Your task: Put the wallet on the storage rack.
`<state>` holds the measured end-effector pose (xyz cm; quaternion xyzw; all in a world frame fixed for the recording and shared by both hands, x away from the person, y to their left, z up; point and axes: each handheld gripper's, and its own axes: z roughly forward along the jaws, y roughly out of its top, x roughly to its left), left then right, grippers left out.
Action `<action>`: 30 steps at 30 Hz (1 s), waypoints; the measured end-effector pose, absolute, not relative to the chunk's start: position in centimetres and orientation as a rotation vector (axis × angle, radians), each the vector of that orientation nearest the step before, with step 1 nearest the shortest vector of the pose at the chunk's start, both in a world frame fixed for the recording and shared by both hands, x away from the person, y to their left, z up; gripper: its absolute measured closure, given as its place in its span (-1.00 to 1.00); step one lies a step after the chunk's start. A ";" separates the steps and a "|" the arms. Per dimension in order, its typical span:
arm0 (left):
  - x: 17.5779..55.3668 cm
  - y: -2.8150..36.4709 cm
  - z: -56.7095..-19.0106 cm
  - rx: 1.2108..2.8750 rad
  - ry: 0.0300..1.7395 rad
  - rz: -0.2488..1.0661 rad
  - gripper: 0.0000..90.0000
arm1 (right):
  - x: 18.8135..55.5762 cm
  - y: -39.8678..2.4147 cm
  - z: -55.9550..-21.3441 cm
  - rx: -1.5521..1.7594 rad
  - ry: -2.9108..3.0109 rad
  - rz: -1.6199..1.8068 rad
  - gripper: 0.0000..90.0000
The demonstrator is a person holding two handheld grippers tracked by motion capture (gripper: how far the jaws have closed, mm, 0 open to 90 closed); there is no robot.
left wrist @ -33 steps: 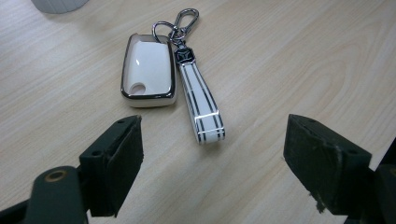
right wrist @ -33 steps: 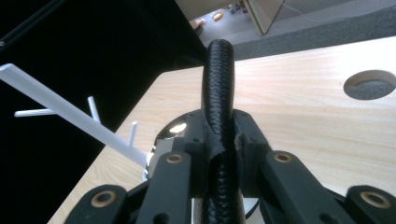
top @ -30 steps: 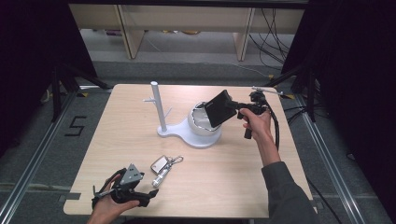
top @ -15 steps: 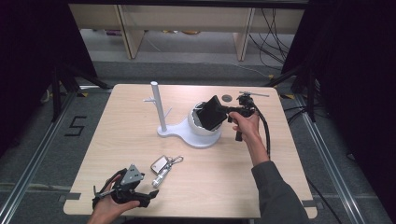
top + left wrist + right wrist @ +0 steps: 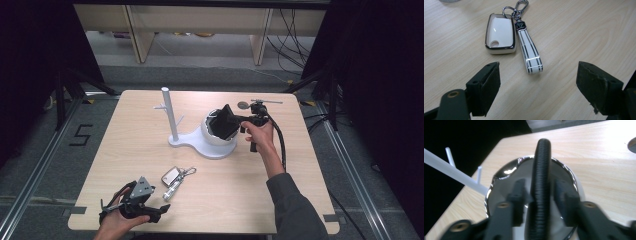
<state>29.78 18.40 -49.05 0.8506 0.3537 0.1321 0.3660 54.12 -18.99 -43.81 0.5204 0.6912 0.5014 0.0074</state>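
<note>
The bench (image 5: 125,150), of pale wood, is carrying everything else. Near its middle a white stand (image 5: 200,142) is sitting, with an upright post (image 5: 169,114) at one end and a round bowl (image 5: 499,173) with a shiny rim at the other. The right gripper (image 5: 227,122) is being held over the bowl by the right hand (image 5: 260,137). In the right gripper view its jaws are closed on a black wallet (image 5: 540,185), which is being held on edge above the bowl's opening; whether the wallet is touching the bowl cannot be told. The left gripper (image 5: 134,200) is being held low at the bench's near left edge by the left hand (image 5: 117,222), its jaws standing wide apart with nothing between them. Just beyond those jaws a white key fob (image 5: 499,33) is lying flat, and a striped strap (image 5: 529,52) is lying beside it, joined to it by a ring (image 5: 509,11).
</note>
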 end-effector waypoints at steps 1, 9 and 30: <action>29.8 18.4 -49.1 2.182 0.909 0.333 -0.57 | 53.9 -19.2 -43.5 1.615 2.152 1.556 0.15; 29.8 18.5 -49.1 2.176 0.913 0.337 -0.58 | 52.6 -20.8 -42.0 1.594 2.122 1.541 -0.04; 29.7 18.7 -49.3 2.196 0.904 0.347 -0.59 | 44.3 -22.5 -41.9 1.441 2.183 1.567 -0.21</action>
